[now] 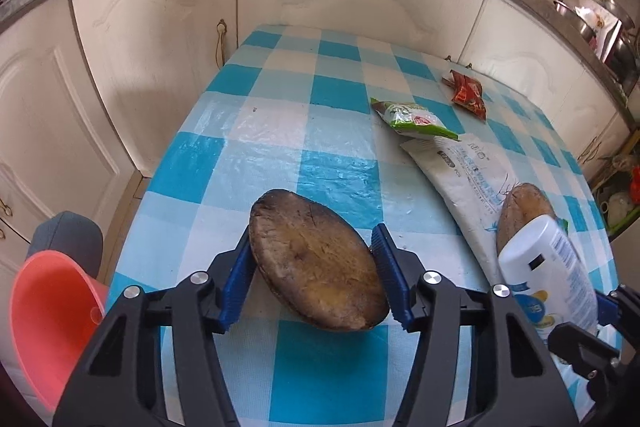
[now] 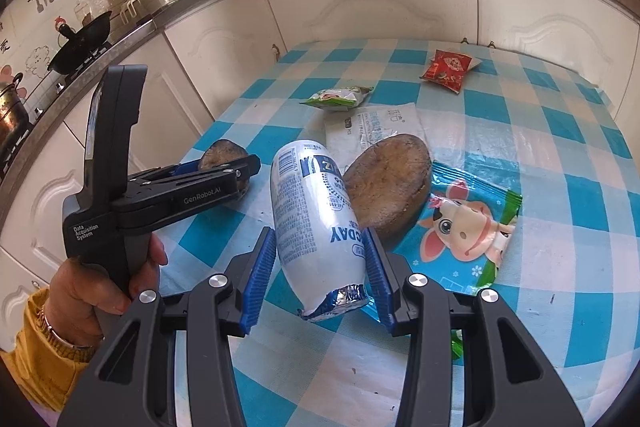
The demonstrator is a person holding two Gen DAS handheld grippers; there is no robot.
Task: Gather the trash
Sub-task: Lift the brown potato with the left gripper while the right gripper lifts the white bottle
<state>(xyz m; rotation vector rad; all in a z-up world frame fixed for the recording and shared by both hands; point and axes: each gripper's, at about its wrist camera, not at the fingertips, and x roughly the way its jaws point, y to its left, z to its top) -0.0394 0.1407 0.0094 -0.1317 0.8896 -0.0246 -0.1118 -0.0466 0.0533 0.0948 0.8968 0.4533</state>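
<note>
Brown flat husk point(image 1: 316, 259), white bottle point(image 2: 316, 223)

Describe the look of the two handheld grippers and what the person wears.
Both grippers, left and right, are black plastic with silver bolts and ribbed blue pads. The left one's side reads GenRobot.AI and Data Acquisition System. The hand shows a yellow knit sleeve and a bracelet.

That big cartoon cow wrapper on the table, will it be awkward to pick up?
Probably. The cow wrapper lies flat and glossy on the tablecloth, so it may slip or flop when lifted. It looks empty, likely very light. One edge seems tucked under the brown husk piece, which could snag it.
</note>
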